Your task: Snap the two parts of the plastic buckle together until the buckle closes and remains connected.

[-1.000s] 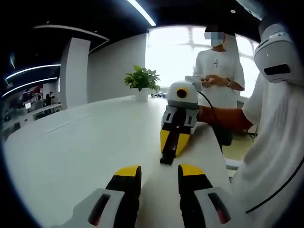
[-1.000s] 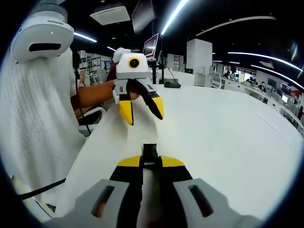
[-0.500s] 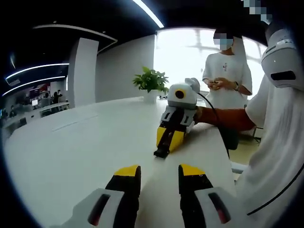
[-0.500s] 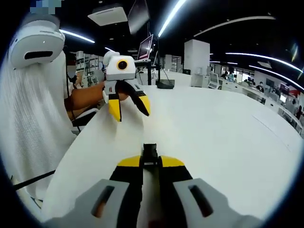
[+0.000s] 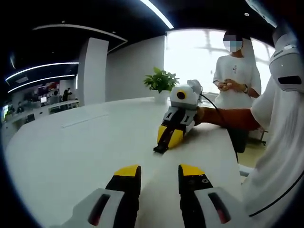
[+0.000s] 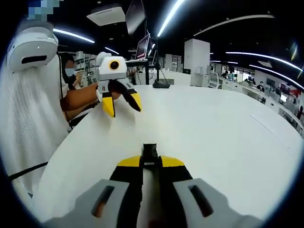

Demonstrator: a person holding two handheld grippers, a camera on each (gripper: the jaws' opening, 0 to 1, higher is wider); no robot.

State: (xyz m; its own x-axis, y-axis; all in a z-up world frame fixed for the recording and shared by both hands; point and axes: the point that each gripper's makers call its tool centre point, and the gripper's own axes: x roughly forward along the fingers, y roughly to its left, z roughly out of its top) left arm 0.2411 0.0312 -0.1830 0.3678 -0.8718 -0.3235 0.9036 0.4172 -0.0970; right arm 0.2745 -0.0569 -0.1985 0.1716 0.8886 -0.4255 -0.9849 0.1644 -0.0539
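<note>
The right gripper (image 6: 151,167) is clenched on 1 black buckle part (image 6: 150,153), which juts out from between its yellow tips; the same is seen in the left gripper view, where the part (image 5: 160,148) pokes from the lower end of that gripper (image 5: 169,137), low over the white worktop (image 5: 71,152). The left gripper (image 5: 159,175) is released, its jaws parted with nothing between them; in the right gripper view it (image 6: 121,103) hangs spread above the worktop (image 6: 213,128), well apart from the held part. The 2nd buckle part cannot be made out in either view.

The step in hand is judged to be the fetching of the 2nd part by the left gripper, so the task is at an early stage. To be done well, that part should be gripped by its rear end, with the mating end left free. The held part should be kept level and steady, and the 2 parts lined up on 1 axis before being pressed together. A plant (image 5: 161,80) and a standing person (image 5: 236,76) are seen beyond the worktop.
</note>
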